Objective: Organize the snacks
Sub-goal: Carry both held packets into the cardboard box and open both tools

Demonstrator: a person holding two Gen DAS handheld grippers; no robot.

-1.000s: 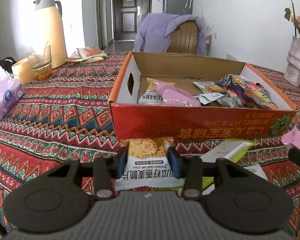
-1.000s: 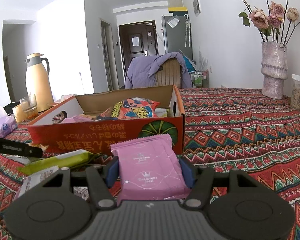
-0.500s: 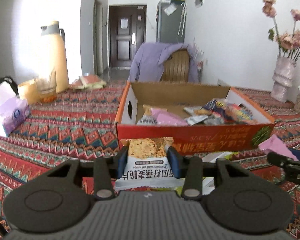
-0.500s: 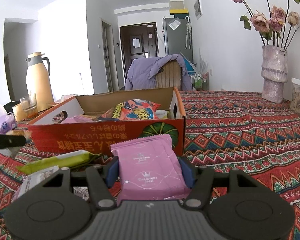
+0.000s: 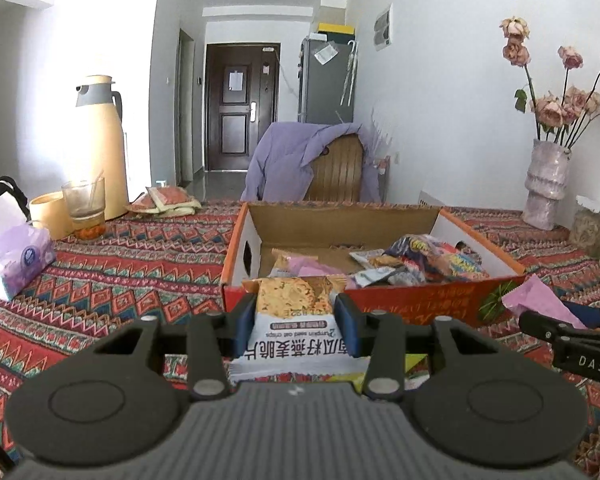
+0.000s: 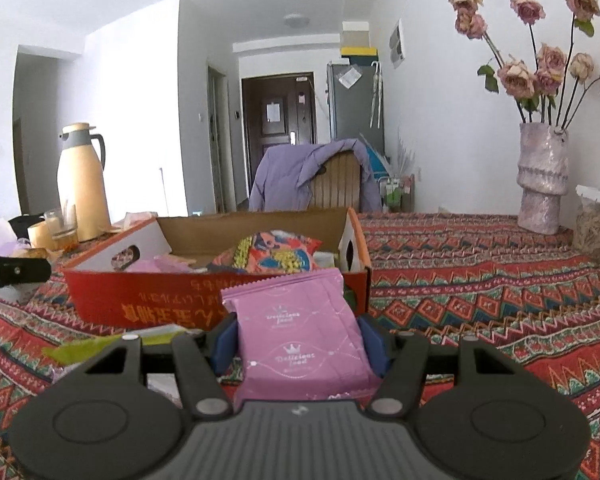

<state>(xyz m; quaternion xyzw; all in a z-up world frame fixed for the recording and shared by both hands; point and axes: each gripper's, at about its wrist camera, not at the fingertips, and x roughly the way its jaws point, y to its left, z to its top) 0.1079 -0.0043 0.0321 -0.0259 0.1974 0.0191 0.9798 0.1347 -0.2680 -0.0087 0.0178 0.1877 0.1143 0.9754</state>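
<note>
Left gripper (image 5: 296, 322) jaws clamp an oat-crisp packet (image 5: 294, 320); right gripper (image 6: 298, 340) jaws clamp a pink packet (image 6: 300, 340), both before the red box (image 6: 160, 304).

The left gripper (image 5: 295, 324) tilts slightly downward, its blue pads clamped on either side of an oat-crisp packet (image 5: 294, 320) that juts out past the fingertips. The right gripper (image 6: 298, 340) sits at a similar tilt, pads pressed against a pink packet (image 6: 300, 344) standing between its fingers.
</note>
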